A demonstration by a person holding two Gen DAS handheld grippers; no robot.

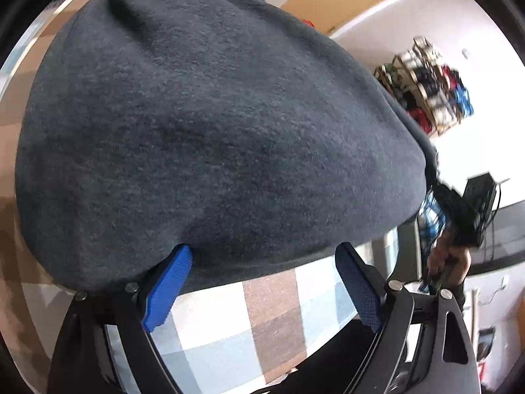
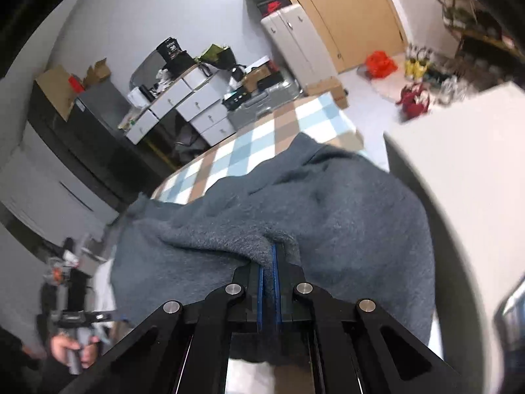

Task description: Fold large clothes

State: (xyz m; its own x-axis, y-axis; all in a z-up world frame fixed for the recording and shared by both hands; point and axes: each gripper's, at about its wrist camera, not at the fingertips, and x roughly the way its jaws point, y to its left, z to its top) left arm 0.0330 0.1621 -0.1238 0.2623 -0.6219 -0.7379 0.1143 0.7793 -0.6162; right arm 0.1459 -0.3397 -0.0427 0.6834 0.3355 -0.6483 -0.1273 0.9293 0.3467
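Left gripper: the left gripper [image 1: 264, 256] stands wide apart, its blue pads [image 1: 167, 290] spread with nothing pinched between them; the tip of the near pad touches the hem of the grey garment [image 1: 210, 124], which hangs just in front and fills most of the left wrist view.
Right gripper: the right gripper [image 2: 269, 256] is clamped on a bunched fold of the grey garment [image 2: 344, 216], the cloth squeezed into the narrow slit between its two blue pads [image 2: 261, 292].
Garment: thick dark grey fleece, held up at the right gripper and draping down over the checkered surface [image 2: 242, 151]; its far edge lies on that cover.
Surface: a cover in blue, white and brown checks, showing below the hem in the left view [image 1: 269, 325].
Hands: one hand [image 2: 73, 349] grips a handle at lower left in the right view, blurred.
Room: white drawer units [image 2: 193, 105] with clutter on top, a wooden door [image 2: 354, 13], a red bag [image 2: 379, 62] on the floor, a loaded rack [image 1: 430, 88] against the white wall.
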